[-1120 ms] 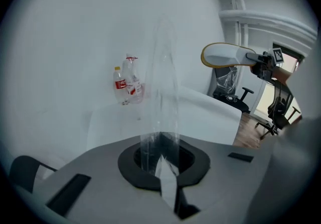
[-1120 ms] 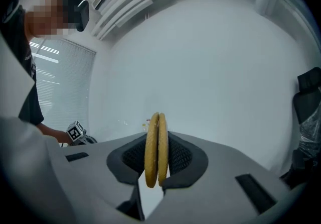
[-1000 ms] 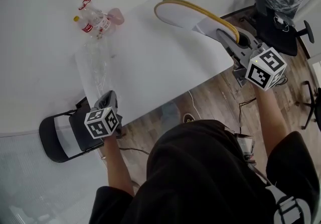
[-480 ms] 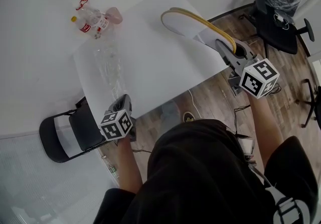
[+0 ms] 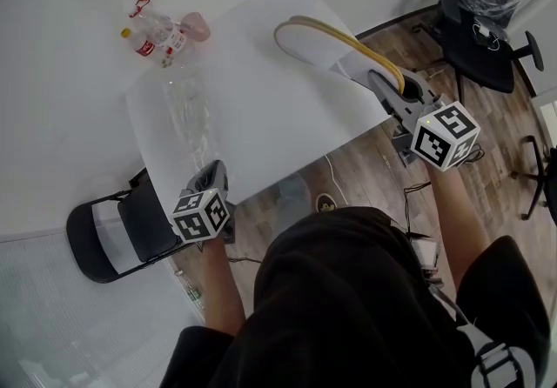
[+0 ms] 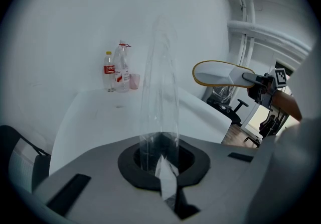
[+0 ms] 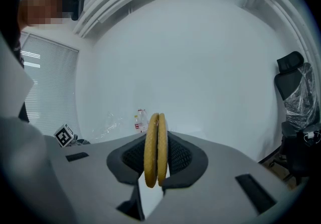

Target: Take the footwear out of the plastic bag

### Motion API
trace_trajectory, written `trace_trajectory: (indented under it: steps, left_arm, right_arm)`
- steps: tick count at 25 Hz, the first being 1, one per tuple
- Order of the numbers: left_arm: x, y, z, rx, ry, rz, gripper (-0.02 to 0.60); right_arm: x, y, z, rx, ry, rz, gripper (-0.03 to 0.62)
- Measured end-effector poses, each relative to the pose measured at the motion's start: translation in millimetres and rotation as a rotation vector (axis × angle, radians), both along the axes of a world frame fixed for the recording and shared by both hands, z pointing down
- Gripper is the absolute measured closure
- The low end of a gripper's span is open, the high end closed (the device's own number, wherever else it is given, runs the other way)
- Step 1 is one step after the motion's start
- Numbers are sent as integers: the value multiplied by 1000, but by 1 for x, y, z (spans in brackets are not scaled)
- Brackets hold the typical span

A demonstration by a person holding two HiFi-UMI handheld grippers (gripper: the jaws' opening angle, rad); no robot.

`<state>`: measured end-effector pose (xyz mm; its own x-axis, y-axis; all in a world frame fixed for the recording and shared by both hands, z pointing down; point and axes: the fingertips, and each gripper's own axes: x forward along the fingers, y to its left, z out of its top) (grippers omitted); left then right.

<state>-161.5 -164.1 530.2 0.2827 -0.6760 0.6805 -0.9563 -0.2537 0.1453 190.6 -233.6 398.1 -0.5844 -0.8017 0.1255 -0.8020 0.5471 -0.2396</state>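
Observation:
A clear, empty plastic bag (image 5: pixel 187 117) lies stretched along the left part of the white table (image 5: pixel 261 108). My left gripper (image 5: pixel 209 176) is shut on its near end at the table's front corner. In the left gripper view the bag (image 6: pixel 160 92) rises straight out of the shut left gripper (image 6: pixel 163 160). A pair of flat white slippers with yellow edging (image 5: pixel 326 36) hangs over the table's right side, outside the bag, with my right gripper (image 5: pixel 389 83) shut on their heel end. The right gripper view shows the two yellow rims (image 7: pixel 154 142) pressed together in the right gripper (image 7: pixel 155 170).
Two plastic bottles (image 5: pixel 155 32) and a pink cup (image 5: pixel 197 26) stand at the table's far left corner. A black folding chair (image 5: pixel 113 234) sits below the left gripper. Office chairs (image 5: pixel 487 21) stand on the wooden floor at the right.
My left gripper moved right and slightly down along the table's front edge, taking the bag's near end with it. My right gripper sank a little with the slippers.

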Motion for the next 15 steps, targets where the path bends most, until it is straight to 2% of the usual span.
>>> trace_trajectory:
  steps: [15]
  left_arm:
    - [-2, 9, -2, 5, -2, 15, 560]
  right_arm:
    - [-16, 4, -2, 4, 4, -28, 522]
